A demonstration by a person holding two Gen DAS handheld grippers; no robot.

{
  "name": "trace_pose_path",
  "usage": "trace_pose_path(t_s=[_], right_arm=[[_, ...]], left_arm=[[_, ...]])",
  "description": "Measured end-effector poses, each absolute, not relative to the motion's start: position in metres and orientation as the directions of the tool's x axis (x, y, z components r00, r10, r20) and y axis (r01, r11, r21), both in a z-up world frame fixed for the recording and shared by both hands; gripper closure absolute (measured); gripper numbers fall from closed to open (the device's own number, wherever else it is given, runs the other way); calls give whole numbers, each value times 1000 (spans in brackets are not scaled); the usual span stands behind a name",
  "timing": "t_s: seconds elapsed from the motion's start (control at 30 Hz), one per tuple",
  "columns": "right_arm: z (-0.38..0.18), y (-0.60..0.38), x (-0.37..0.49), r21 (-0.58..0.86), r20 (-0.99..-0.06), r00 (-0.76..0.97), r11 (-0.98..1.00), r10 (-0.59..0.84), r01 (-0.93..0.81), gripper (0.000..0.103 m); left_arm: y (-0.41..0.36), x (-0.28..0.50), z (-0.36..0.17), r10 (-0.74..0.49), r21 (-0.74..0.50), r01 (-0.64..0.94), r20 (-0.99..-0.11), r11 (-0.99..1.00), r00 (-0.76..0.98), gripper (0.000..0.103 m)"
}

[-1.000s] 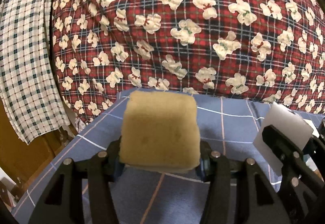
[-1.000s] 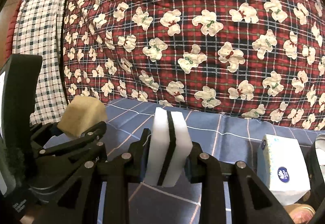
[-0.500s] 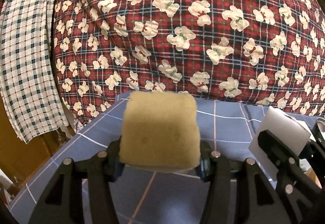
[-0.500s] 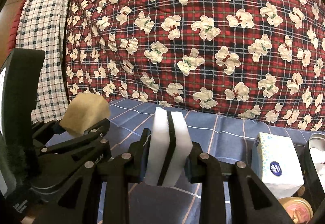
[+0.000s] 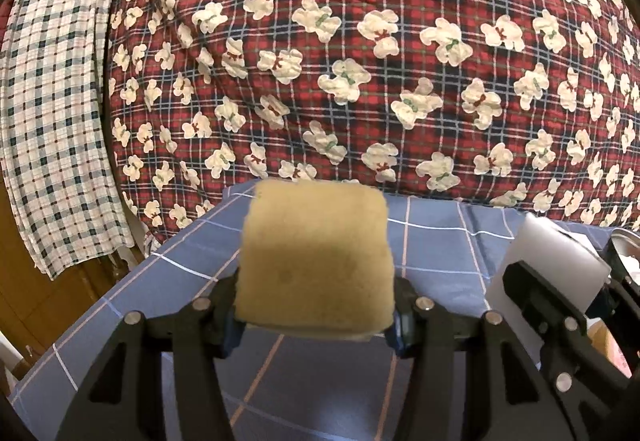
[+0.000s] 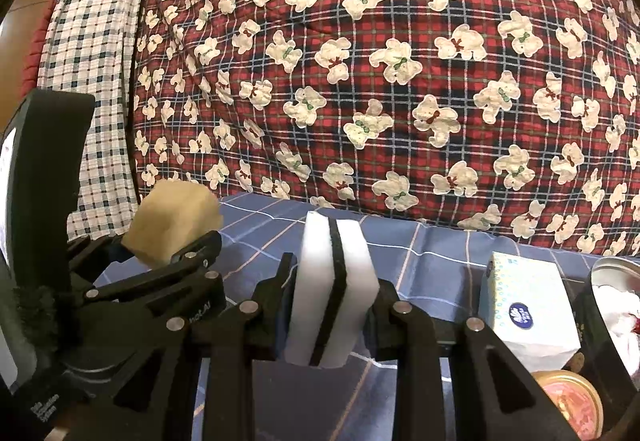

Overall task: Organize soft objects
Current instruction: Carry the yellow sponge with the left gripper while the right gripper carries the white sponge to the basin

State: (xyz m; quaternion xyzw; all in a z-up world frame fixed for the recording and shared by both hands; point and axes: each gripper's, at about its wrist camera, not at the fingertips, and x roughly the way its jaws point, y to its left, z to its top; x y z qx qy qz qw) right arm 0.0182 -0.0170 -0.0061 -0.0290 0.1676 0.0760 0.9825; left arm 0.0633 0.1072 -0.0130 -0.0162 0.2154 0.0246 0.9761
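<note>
My left gripper (image 5: 316, 315) is shut on a tan sponge (image 5: 316, 257) and holds it above the blue checked tablecloth (image 5: 168, 301). The tan sponge also shows at the left of the right wrist view (image 6: 172, 225). My right gripper (image 6: 332, 313) is shut on a white sponge with a black middle layer (image 6: 332, 289), held upright above the cloth. That white sponge shows at the right edge of the left wrist view (image 5: 548, 265). The two grippers are side by side, the left one to the left.
A red plaid quilt with white bears (image 6: 380, 61) rises behind the table. A checked cloth (image 5: 48, 121) hangs at the left. A tissue pack (image 6: 524, 305), a metal bowl (image 6: 612, 273) and a round tin (image 6: 572, 397) sit at the right.
Both grippers have tilted or lifted slightly, so more quilt and less tablecloth shows. Each keeps its sponge.
</note>
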Motion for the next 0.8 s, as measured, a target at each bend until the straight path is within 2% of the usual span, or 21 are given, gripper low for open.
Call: trace_pose_path(t_s=[0.8], right_arm=[[-3, -58, -25, -32, -328, 933, 986, 145, -165, 71]], left_arm=[[66, 26, -12, -21, -19, 15, -417, 1000, 909, 49]])
